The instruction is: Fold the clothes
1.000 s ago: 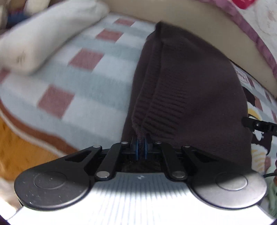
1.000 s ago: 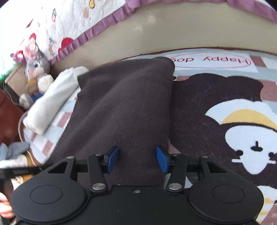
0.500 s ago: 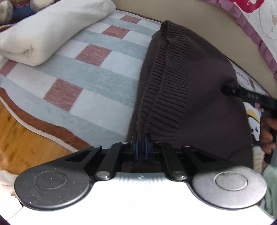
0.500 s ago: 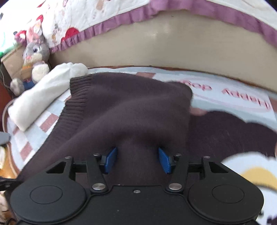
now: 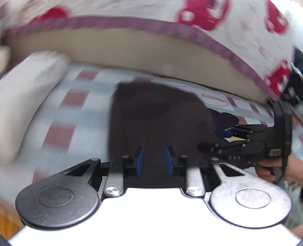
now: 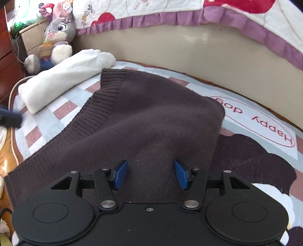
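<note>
A dark brown knit sweater (image 6: pixel 151 123) lies folded on the checked rug (image 6: pixel 62 111), its ribbed hem toward the left. In the blurred left wrist view the sweater (image 5: pixel 151 113) lies beyond my left gripper (image 5: pixel 153 160). That gripper's jaws are opening, and the blue pads (image 5: pixel 139 160) stand apart with nothing pressed between them. My right gripper (image 6: pixel 150 175) hovers low over the sweater's near part. Its jaws are opening too, and the cloth lies between the pads (image 6: pixel 120 175) without being pinched. The right gripper (image 5: pixel 210 139) also shows at the right of the left wrist view, held by a hand (image 5: pixel 265 170).
A rolled white blanket (image 6: pixel 62 81) lies at the rug's far left, with a plush rabbit (image 6: pixel 56 37) behind it. A beige bed side (image 6: pixel 189 53) under a purple-trimmed quilt (image 6: pixel 170 17) bounds the far edge. Wooden floor and a white cable (image 6: pixel 12 143) run along the left.
My left gripper has let go of the sweater's ribbed hem, opened and risen, so its view swung up toward the bed. My right gripper's jaws widened a little above the cloth.
</note>
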Action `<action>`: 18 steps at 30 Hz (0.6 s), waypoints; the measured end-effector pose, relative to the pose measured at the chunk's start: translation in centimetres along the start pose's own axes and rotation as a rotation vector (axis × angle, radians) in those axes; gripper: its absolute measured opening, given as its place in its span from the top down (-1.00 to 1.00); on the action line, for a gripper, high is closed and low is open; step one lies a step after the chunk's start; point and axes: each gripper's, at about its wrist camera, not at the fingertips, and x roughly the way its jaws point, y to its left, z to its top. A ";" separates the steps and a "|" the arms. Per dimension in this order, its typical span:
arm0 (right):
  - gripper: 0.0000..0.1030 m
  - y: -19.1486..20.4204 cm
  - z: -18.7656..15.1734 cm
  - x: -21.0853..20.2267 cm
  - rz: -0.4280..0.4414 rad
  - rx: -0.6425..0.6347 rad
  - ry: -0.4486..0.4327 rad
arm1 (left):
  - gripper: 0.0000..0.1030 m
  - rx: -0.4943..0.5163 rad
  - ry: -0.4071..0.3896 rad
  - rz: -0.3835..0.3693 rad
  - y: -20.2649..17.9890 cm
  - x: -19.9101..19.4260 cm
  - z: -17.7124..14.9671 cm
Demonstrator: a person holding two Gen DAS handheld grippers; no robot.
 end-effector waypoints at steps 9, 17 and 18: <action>-0.20 1.4 0.1 -1.1 0.035 -0.012 0.020 | 0.98 0.040 0.041 0.134 3.0 13.6 4.7; -0.24 2.4 -3.7 -3.6 0.099 -0.004 0.164 | 0.98 0.201 -0.018 0.292 2.3 14.7 3.7; -0.25 2.7 -4.7 -3.8 0.094 -0.003 0.176 | 0.98 0.189 -0.011 0.291 2.6 14.9 3.9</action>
